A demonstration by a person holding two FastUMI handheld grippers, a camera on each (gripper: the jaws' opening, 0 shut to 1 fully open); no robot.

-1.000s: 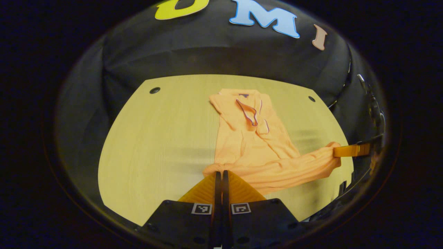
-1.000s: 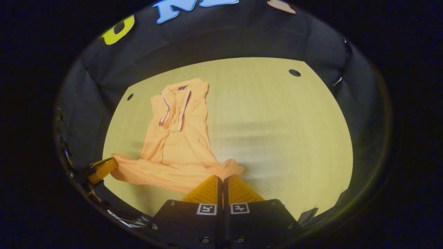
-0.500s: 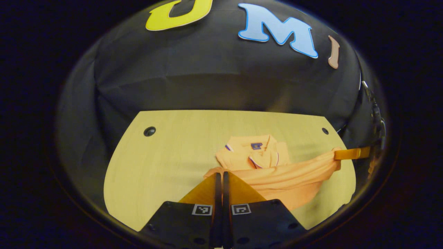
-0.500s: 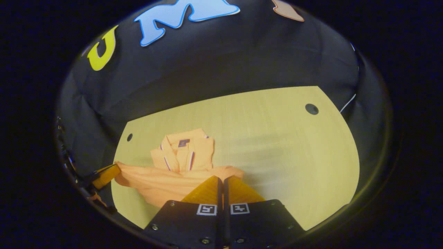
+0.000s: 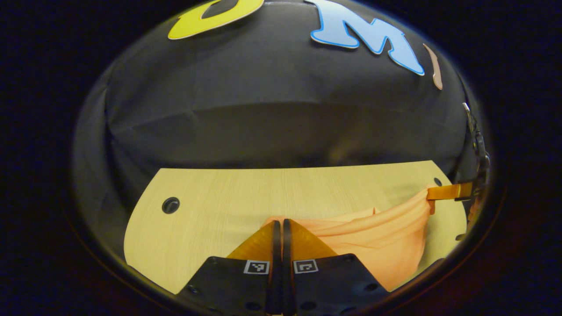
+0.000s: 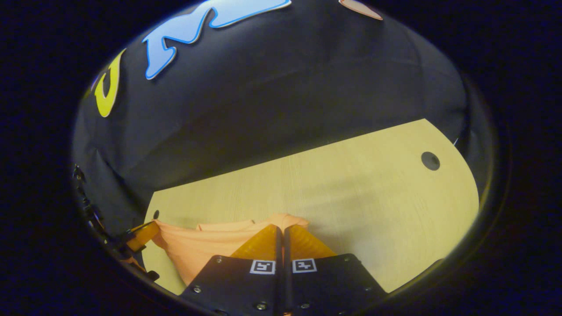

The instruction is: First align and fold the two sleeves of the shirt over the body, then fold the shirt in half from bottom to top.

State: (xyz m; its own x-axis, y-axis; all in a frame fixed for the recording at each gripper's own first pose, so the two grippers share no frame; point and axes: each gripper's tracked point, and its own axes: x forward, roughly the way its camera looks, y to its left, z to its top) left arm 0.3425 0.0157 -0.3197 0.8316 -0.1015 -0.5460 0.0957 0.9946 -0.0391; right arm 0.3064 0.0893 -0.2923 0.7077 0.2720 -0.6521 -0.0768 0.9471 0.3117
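Stretching between both pinched pairs of fingers (image 5: 266, 235), the shirt (image 5: 377, 230) hangs.

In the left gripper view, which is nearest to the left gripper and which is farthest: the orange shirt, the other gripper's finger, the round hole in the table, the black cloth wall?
1. Orange shirt: pinched at the left gripper.
2. Round hole: to the left, in the wooden table.
3. Right gripper's finger: at the far right, on the shirt's other corner.
4. Black cloth wall: behind the table.
Items 2 and 3 are too close to rank surely.

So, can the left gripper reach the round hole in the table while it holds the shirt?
Probably not: the left gripper is shut on the shirt, and the hole lies off to its side.
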